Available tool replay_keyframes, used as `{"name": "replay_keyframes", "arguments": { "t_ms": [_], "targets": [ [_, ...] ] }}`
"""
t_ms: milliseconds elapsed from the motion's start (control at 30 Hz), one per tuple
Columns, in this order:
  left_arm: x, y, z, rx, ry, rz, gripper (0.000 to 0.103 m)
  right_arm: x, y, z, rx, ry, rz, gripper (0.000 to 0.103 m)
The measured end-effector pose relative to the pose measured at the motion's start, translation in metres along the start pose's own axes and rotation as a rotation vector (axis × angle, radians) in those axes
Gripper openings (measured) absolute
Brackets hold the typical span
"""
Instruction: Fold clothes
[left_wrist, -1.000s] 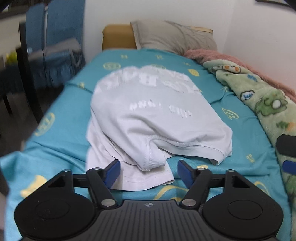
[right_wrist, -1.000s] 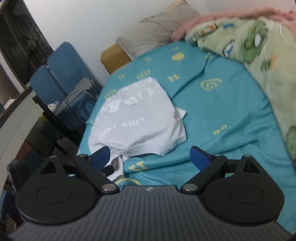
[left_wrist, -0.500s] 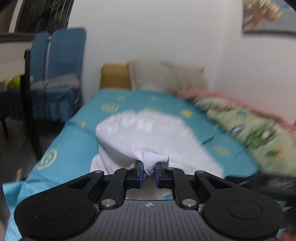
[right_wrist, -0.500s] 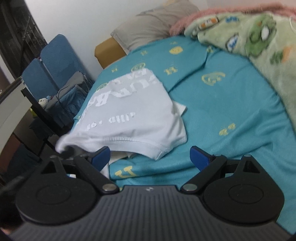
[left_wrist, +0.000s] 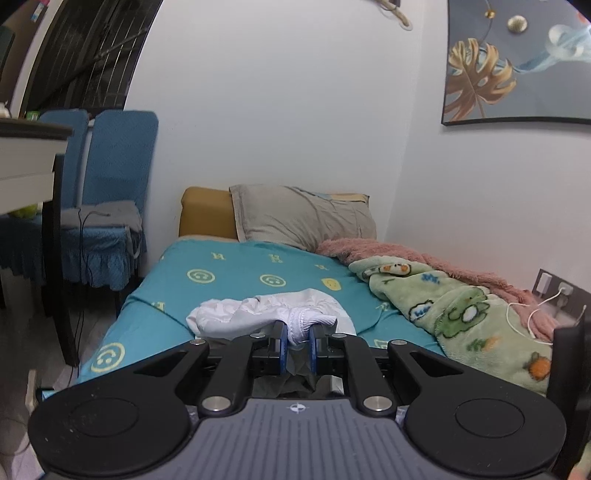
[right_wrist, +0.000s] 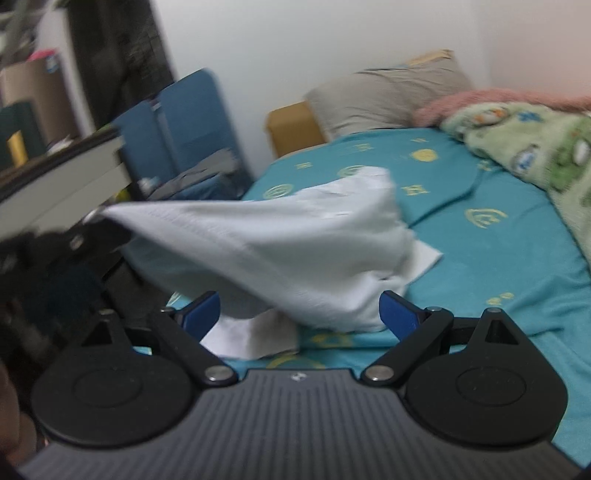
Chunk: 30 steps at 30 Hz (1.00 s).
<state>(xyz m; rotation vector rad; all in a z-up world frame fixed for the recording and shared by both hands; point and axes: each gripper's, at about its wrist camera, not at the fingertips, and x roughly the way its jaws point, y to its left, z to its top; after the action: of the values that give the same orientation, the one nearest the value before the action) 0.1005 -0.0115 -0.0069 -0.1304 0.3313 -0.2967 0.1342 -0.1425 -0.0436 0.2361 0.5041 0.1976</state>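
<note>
A white T-shirt (left_wrist: 269, 315) lies bunched on the teal bed sheet (left_wrist: 221, 284). My left gripper (left_wrist: 295, 341) is shut on the shirt's ribbed edge and holds it lifted above the bed. In the right wrist view the shirt (right_wrist: 295, 240) stretches up to the left, toward the blurred left gripper (right_wrist: 77, 240), with its far part resting on the sheet (right_wrist: 498, 258). My right gripper (right_wrist: 299, 314) is open and empty, just in front of the hanging cloth, near the bed's front edge.
A grey pillow (left_wrist: 303, 216) and a tan headboard (left_wrist: 205, 214) are at the far end. A green cartoon blanket (left_wrist: 461, 314) over a pink one lies along the right wall. Blue chairs (left_wrist: 110, 192) and a desk (left_wrist: 29, 166) stand left of the bed.
My left gripper closed on the shirt's edge and lifted it up and back, bunching the shirt. The right gripper stayed open and moved in closer to the raised cloth.
</note>
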Motion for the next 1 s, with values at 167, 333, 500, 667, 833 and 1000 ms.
{"name": "replay_keyframes", "arguments": {
  "t_ms": [167,333,500,667,833,1000],
  "targets": [
    [0.008,0.011,-0.004,-0.027,0.034,0.009,0.012,0.029,0.003,0.005,-0.009,0.013,-0.037,0.095],
    [0.016,0.020,-0.008,-0.052,0.068,0.016,0.012,0.037,-0.053,0.011,0.273,-0.032,-0.078,0.094],
    [0.029,0.017,-0.016,-0.039,0.107,-0.015,0.012,0.058,-0.093,0.008,0.444,-0.011,-0.112,0.094],
    [0.036,0.027,-0.014,-0.099,0.086,0.007,0.012,0.094,-0.071,-0.007,0.250,0.195,-0.166,0.094],
    [0.025,0.035,-0.002,-0.149,0.021,-0.011,0.012,0.079,-0.065,-0.004,0.153,0.094,-0.325,0.094],
    [0.012,0.036,0.005,-0.170,-0.037,-0.049,0.012,0.026,-0.094,0.013,0.358,-0.155,-0.359,0.094]
  ]
}}
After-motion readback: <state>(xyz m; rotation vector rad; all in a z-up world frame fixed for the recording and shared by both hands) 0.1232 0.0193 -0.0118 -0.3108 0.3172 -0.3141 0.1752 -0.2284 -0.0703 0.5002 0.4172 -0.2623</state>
